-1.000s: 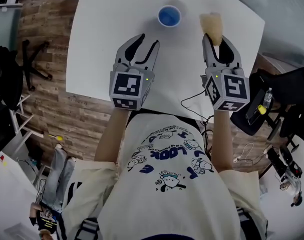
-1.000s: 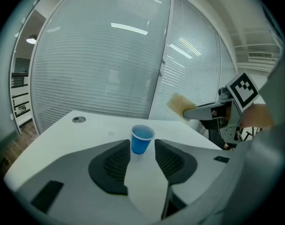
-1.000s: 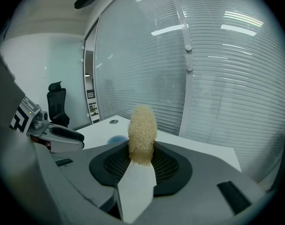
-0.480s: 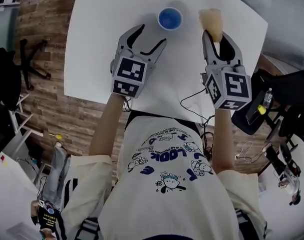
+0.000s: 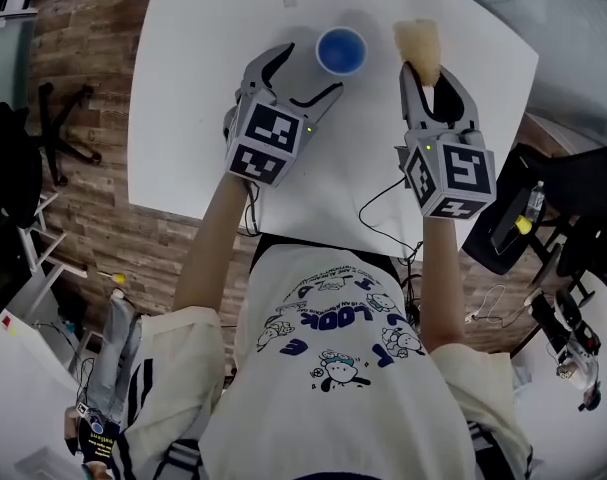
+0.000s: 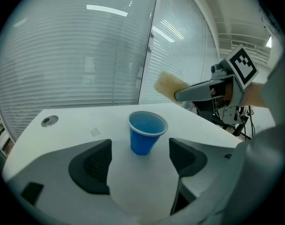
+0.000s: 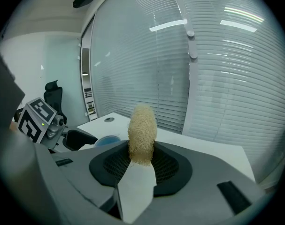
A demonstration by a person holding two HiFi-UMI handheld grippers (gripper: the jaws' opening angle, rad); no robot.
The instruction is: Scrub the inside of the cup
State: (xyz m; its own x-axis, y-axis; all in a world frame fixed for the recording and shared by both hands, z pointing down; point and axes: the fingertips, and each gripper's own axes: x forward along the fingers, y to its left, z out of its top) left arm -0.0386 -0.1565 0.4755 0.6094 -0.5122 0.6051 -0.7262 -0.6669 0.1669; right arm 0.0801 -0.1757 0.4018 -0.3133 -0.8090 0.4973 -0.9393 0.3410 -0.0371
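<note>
The blue cup (image 5: 341, 51) stands upright on the white bench (image 5: 203, 88), mouth up and, as far as the views show, empty. It looks like a thin throwaway cup, so judge it very light, smooth-walled and easy to crush or tip. Take it round the wall about halfway up, below the pale rim, and squeeze only enough to steady it against the scrubbing. Your left gripper (image 5: 305, 73) sits just short of the cup, on your side of it. Its jaws have just been opening and stand wide, with bare bench between them; the cup is framed in the gap but lies beyond the pads, untouched. The gap looks wider than the cup, so it should slide in without a knock. To the right of the cup, near but apart from it, your right gripper (image 5: 430, 76) has its jaws pinched on the lower end of a tan, coarse-fibred sponge (image 5: 419, 43), which sticks out past the tips. That sponge looks soft and springy and should give when pressed inside the cup, so an unsteadied cup would probably skid or topple.
</note>
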